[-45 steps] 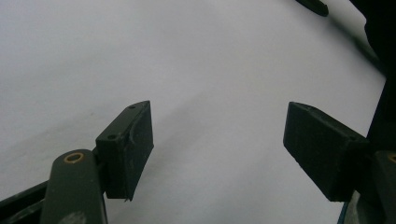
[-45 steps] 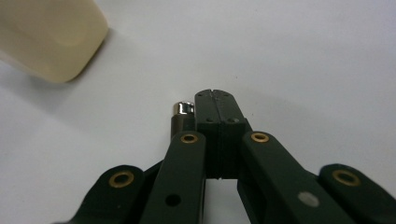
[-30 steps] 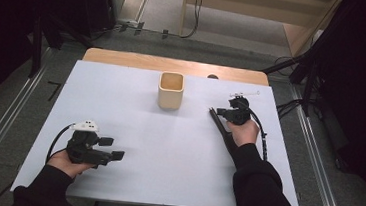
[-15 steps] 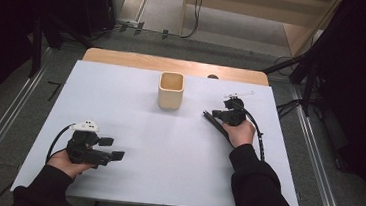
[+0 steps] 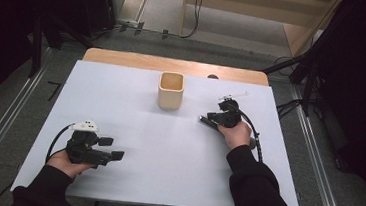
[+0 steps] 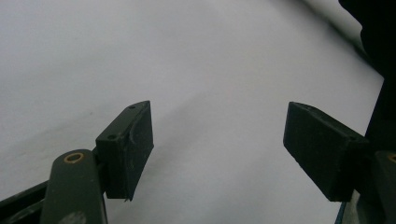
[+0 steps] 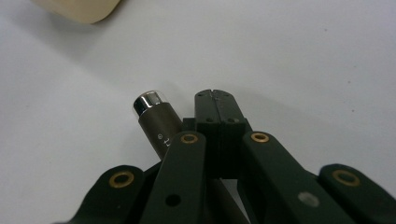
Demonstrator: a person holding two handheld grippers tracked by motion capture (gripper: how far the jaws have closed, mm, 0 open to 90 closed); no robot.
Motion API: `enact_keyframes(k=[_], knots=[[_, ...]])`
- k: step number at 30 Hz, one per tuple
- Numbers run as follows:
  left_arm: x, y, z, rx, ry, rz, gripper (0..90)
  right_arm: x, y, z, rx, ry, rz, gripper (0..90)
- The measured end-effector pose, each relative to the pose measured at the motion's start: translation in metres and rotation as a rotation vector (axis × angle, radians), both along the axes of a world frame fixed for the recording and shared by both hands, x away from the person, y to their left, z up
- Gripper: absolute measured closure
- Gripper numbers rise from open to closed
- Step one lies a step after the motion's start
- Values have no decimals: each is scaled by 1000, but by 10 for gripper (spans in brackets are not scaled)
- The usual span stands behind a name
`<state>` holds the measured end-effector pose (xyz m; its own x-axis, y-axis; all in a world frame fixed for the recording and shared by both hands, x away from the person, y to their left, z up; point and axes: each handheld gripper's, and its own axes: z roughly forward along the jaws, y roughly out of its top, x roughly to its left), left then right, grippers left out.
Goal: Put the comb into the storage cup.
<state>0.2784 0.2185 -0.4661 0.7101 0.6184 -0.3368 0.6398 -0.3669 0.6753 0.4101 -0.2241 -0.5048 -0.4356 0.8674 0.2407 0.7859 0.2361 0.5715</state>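
Right hand-held gripper [image 5: 208,120] lay low on the white worktop [image 5: 166,161], right of the cup [image 5: 171,90], jaws pressed together with nothing between the pads. In the right gripper view the closed tips [image 7: 215,108] sat just beside a dark pen [image 7: 156,122] with a chrome end; the pen ran under the left linkage, not in the grip. Pen lay on the worktop near the cup, whose corner [image 7: 81,9] showed at top left of that view. Left hand-held gripper [image 5: 116,149] rested at the near left, jaws spread, empty, over bare worktop [image 6: 210,56].

Judged step: pick up the pen, likely to drop it in the cup. To do it well: open the right jaws first, shift sideways so the barrel sits between the pads, grip mid-barrel and square, not at the slick chrome end. Keep pads low so the round pen can't roll away. Left can stay parked.
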Motion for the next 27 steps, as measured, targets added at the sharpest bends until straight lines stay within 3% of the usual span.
enact_keyframes(k=[27], knots=[[0,1,1,0,-2,-2,250,-27,16,0,8,29,75,876]])
